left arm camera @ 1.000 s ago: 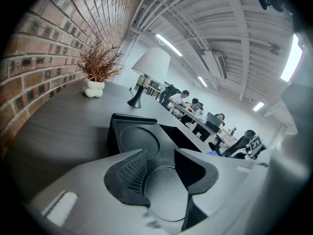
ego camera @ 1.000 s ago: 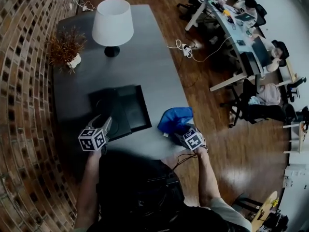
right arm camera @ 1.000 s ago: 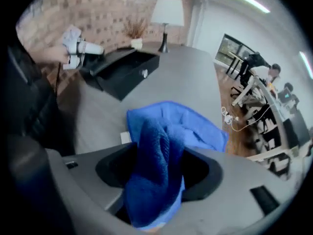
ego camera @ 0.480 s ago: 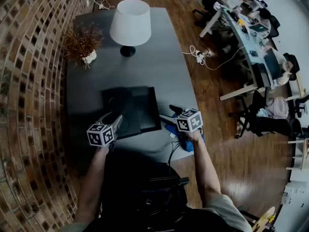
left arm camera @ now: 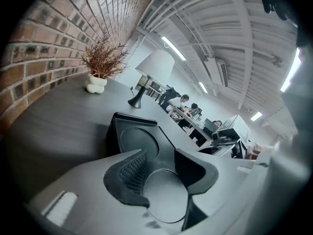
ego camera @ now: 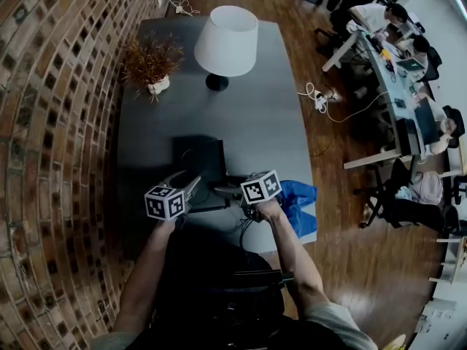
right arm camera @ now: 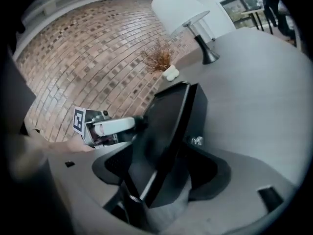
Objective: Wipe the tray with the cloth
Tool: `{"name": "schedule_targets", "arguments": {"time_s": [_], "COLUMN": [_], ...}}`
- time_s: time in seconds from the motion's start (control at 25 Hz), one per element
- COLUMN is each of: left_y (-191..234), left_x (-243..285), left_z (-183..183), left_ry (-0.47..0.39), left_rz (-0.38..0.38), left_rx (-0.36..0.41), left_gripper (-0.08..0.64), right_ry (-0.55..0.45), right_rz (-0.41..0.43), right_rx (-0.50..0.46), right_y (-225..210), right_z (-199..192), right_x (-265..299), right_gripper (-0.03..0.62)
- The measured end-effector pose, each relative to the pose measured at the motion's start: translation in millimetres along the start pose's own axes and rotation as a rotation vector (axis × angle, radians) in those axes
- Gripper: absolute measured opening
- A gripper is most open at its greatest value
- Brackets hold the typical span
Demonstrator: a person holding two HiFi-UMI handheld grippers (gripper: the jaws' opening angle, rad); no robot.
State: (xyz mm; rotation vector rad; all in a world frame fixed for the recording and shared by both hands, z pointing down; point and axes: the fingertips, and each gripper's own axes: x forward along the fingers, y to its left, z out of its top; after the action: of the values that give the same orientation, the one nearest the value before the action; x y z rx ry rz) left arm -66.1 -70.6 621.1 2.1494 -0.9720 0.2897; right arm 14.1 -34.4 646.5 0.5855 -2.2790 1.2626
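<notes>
- The grey worktop (ego camera: 248,115) runs along a brick wall, with a lamp (ego camera: 226,39) and a plant (ego camera: 152,60) at its far end.
- The black tray (ego camera: 198,155) lies flat near the worktop's near edge, between the two grippers.
- The blue cloth (ego camera: 300,199) lies crumpled at the worktop's right edge. It is just beside the right hand, clear of the tray, and no gripper holds it.
- The right gripper (right arm camera: 164,155) reaches in from the tray's right side. Its jaws stand wide and have just been closing a little. The tray's edge runs between them, with a gap showing beside it, so they are not clamped on it.
- The left gripper (left arm camera: 159,160) sits at the tray's near left end with its jaws part-way apart. One of the tray's round recesses shows between them, and the pads press on nothing. Whether its tips rest on the tray is unclear.
</notes>
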Motion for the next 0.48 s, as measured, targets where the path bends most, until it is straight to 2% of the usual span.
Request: {"name": "schedule_targets", "arguments": {"time_s": [0.04,0.08,0.12,0.2,0.28,0.4,0.44,0.48], "left_y": [-0.1,-0.7,-1.9,-6.3,-9.3,-6.9,-4.8,-2.3], "left_x": [-0.5,-0.8,-0.9,0.3,4.0,10.2,10.2,7.1], "left_z": [0.1,-0.1,-0.4,-2.8,-6.7,-9.1,-7.7,-3.8], "left_ry": [0.001,0.004,0.013,0.058,0.141,0.269,0.285,0.274], "left_rz": [-0.003,-0.008,-0.019,-0.061,-0.112,-0.171,-0.183,-0.189], "left_rx": [-0.002,-0.003,-0.005,0.014,0.088,0.245,0.268,0.25], "left_gripper": [0.179,0.179,0.179,0.178,0.171,0.152,0.147,0.147], "right_ry": [0.009,0.022,0.032,0.022,-0.003,-0.002,0.019,0.042], "right_rz": [0.008,-0.008,-0.027,-0.019,0.01,0.049,0.068,0.082], "right_rx": [-0.012,-0.029,-0.038,0.007,0.072,0.126,0.122,0.105], "right_y": [8.0,11.7,12.8,17.0,25.8,44.5,50.0,52.4], "right_z": [-0.3,-1.9,-4.1,-6.9,-11.7,-26.8,-33.2,-37.8], "right_x": [8.8,14.0,15.3,11.1,7.7,11.9,13.9,14.1], "right_gripper": [0.339,0.375,0.337,0.347,0.344,0.345,0.343,0.341]}}
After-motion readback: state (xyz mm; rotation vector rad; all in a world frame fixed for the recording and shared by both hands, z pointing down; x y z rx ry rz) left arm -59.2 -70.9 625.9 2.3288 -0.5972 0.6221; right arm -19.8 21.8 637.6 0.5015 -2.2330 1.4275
